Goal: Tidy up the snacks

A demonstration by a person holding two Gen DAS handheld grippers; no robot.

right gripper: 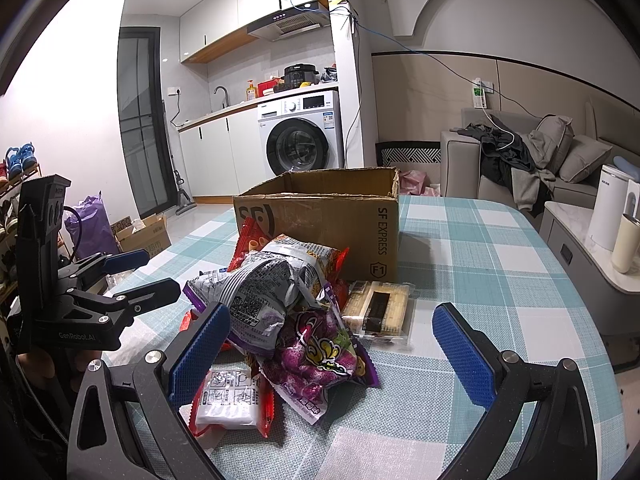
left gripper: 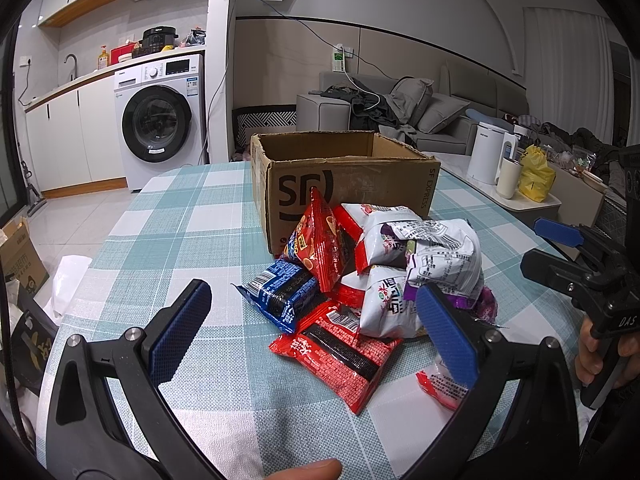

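Your teal-and-white checked tablecloth [left gripper: 168,240] carries the whole job. On it, a heap of crinkly snack packets [left gripper: 372,276] lies right against the front wall of an open brown cardboard shipping box [left gripper: 344,184] printed "SF EXPRESS". In the heap you have a blue packet [left gripper: 280,296] at the left, a flat red packet [left gripper: 340,356] nearest you, a red pouch [left gripper: 320,240] leaning on the box, and white-and-silver bags [left gripper: 424,256] on top. On the far side, a purple bag [right gripper: 320,356] and a pale yellow wafer pack [right gripper: 378,308] lie flat (the wafers just beside the box corner). Your left gripper [left gripper: 316,328] hovers wide open over the near packets, gripping nothing. Your right gripper [right gripper: 340,344] is just as wide open and empty, with the purple bag between its blue pads [right gripper: 460,356]. Behind stand a white washing machine [left gripper: 158,120] and a grey sofa [left gripper: 440,112].
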